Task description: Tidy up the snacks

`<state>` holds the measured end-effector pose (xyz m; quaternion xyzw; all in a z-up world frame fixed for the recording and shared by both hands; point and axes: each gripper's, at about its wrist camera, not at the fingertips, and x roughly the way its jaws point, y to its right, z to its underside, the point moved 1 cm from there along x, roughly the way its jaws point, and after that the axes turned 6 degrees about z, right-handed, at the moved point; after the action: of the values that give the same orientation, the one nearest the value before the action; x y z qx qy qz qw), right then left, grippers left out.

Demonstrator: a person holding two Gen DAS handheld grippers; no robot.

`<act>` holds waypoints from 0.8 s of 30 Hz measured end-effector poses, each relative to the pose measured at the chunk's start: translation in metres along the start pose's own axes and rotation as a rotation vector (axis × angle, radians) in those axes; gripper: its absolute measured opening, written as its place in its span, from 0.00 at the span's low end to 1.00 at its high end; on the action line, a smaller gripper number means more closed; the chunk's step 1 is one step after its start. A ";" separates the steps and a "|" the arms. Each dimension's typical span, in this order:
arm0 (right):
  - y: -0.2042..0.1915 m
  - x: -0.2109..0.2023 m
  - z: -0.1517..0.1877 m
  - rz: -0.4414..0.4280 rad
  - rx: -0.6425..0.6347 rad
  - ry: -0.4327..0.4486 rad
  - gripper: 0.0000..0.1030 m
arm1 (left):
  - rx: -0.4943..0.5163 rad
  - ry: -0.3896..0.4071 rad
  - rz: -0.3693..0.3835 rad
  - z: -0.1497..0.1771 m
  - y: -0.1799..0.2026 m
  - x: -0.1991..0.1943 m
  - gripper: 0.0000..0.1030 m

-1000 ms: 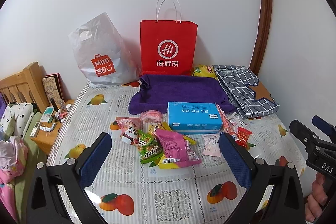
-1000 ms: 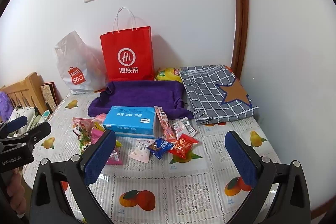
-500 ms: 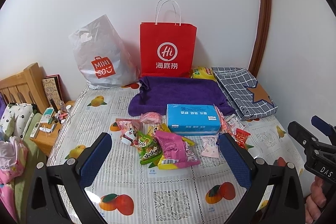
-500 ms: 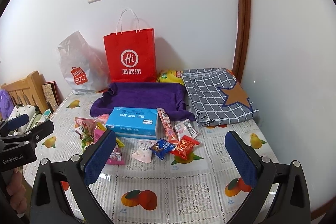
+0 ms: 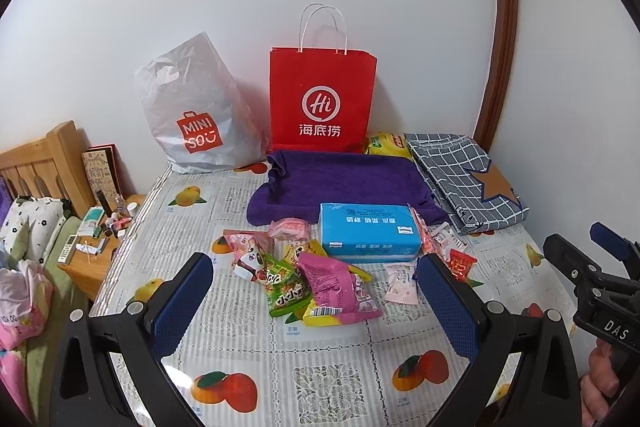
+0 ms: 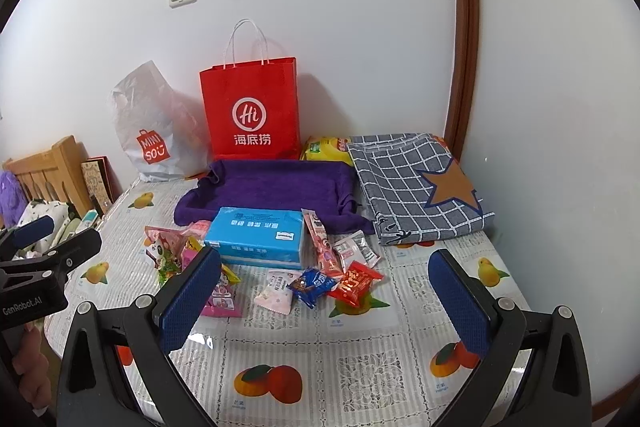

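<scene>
One table [image 6: 320,355], covered with a fruit-print cloth, is seen filling the lower part of both views, its far edge set against the wall and its right edge close to a second wall. Two bags are stood along that far edge: one red paper bag [image 6: 252,115] and, to its left, one grey plastic bag [image 6: 148,131]. One folded checked cloth [image 6: 404,183] is laid in the far right corner, and one purple towel [image 6: 276,187] is spread in front of the red bag. One blue tissue box [image 6: 260,237] is placed just in front of the towel. The snacks [image 5: 320,279] are scattered around the box near the table's middle; about five packets are counted to its right in the right wrist view, among them one red packet [image 6: 354,283] and one blue packet [image 6: 312,281], and a heap of overlapping packets to its left cannot be counted exactly. The near strip of the table is left bare. The left gripper [image 5: 316,307] and the right gripper [image 6: 324,301] are each held above that strip with jaws spread wide and nothing between them.
</scene>
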<state>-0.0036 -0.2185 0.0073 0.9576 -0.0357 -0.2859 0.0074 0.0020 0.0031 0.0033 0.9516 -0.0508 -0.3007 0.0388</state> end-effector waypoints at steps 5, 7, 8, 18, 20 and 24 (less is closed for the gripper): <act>-0.005 -0.003 0.000 -0.011 -0.006 0.005 0.99 | -0.002 0.008 -0.007 0.001 -0.001 -0.002 1.00; -0.007 -0.003 0.000 -0.011 -0.013 0.008 0.99 | -0.004 0.008 -0.013 0.000 0.000 -0.002 1.00; -0.007 -0.003 0.001 -0.012 -0.017 0.009 0.99 | -0.004 0.008 -0.014 0.000 0.000 -0.002 1.00; -0.008 -0.004 0.001 -0.014 -0.016 0.011 0.99 | -0.008 -0.002 -0.010 0.001 -0.002 0.000 1.00; -0.008 -0.003 0.001 -0.015 -0.013 0.008 0.99 | -0.008 -0.004 -0.010 0.001 -0.002 0.000 1.00; -0.009 0.000 0.001 -0.007 -0.017 0.003 0.99 | -0.009 -0.002 -0.009 0.002 -0.003 0.001 1.00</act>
<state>-0.0037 -0.2094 0.0059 0.9580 -0.0298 -0.2849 0.0146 0.0019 0.0060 0.0008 0.9513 -0.0453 -0.3022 0.0416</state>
